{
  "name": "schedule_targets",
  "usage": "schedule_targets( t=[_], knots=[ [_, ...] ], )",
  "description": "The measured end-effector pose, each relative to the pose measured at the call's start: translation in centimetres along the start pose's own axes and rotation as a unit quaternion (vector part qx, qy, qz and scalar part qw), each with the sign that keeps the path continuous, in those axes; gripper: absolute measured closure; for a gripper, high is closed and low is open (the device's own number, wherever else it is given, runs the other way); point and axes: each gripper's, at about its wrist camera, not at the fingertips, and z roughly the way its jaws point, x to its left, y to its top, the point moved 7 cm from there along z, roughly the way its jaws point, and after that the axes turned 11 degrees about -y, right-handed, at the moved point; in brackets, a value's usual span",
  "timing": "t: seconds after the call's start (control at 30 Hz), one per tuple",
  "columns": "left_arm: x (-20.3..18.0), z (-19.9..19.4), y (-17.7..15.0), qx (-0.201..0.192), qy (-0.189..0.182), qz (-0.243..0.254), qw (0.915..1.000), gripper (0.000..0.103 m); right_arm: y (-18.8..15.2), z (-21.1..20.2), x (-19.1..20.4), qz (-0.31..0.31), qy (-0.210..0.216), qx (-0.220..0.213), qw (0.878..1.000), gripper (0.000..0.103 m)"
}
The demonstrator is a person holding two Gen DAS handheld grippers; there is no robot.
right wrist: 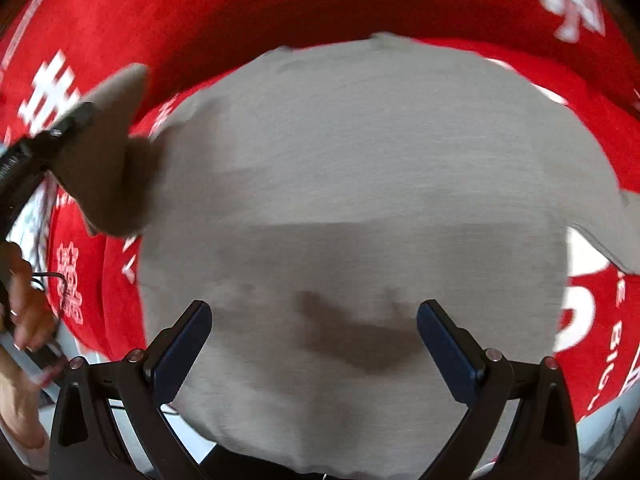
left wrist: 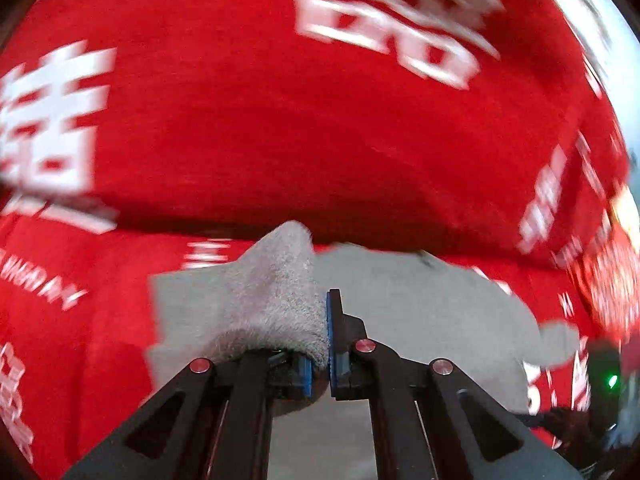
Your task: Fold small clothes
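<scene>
The left tongs (left wrist: 320, 344) are clamped tight on a bunched corner of the grey garment (left wrist: 276, 300), which rises as a fuzzy fold just ahead of and left of the blue pads (left wrist: 306, 376). Beyond that pinch, the rest of the garment lies flat on the red cloth (left wrist: 280, 140) with white lettering, which fills everything farther out; this view is blurred.

The right tongs (right wrist: 314, 344) stand wide, nothing between them, pointing down over the grey garment (right wrist: 360, 160). Directly under and ahead of them the garment spreads broad and flat, with a straight fold edge crossing just beyond the fingertips (right wrist: 430, 316). Farther out and to the left, the lifted corner hangs from the left tongs (right wrist: 80, 116), with a person's hand (right wrist: 24, 312) on the handle below. Past the garment's far edge lies the red cloth (right wrist: 240, 12).
</scene>
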Motion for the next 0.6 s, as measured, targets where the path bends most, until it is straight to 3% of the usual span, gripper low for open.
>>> schedule_targets(
  t=[0.1, 0.3, 0.33, 0.37, 0.43, 0.5, 0.6],
  knots=[
    [-4.6, 4.8, -1.3, 0.05, -0.03, 0.025, 0.998, 0.097, 0.3, 0.1, -4.0, 0.03, -0.006, 0.0, 1.0, 0.001],
    [-7.1, 11.8, -6.0, 0.14, 0.009, 0.06, 0.9882, 0.093, -0.5, 2.5, -9.7, 0.083, -0.009, 0.021, 0.996, 0.001],
    [-6.9, 12.5, -6.9, 0.162, 0.02, 0.061, 0.9848, 0.088, -0.7, 3.0, -10.1, 0.088, -0.007, 0.025, 0.996, 0.001],
    [-6.7, 12.6, -7.5, 0.171, 0.021, 0.059, 0.9833, 0.075, -0.8, 3.2, -10.5, 0.09, -0.007, 0.028, 0.996, 0.001],
    [-6.6, 11.8, -7.5, 0.16, 0.017, 0.063, 0.9849, 0.071, -0.7, 3.4, -10.7, 0.089, -0.01, 0.03, 0.996, 0.001],
    [-6.4, 10.3, -7.2, 0.166, 0.039, 0.079, 0.9822, 0.019, -0.2, 3.2, -10.1, 0.083, -0.015, 0.025, 0.996, 0.001],
    [-4.8, 5.9, -6.1, 0.133, 0.054, 0.082, 0.9863, 0.018, 1.4, 2.1, -8.2, 0.044, -0.024, -0.001, 0.999, 0.001]
  ],
)
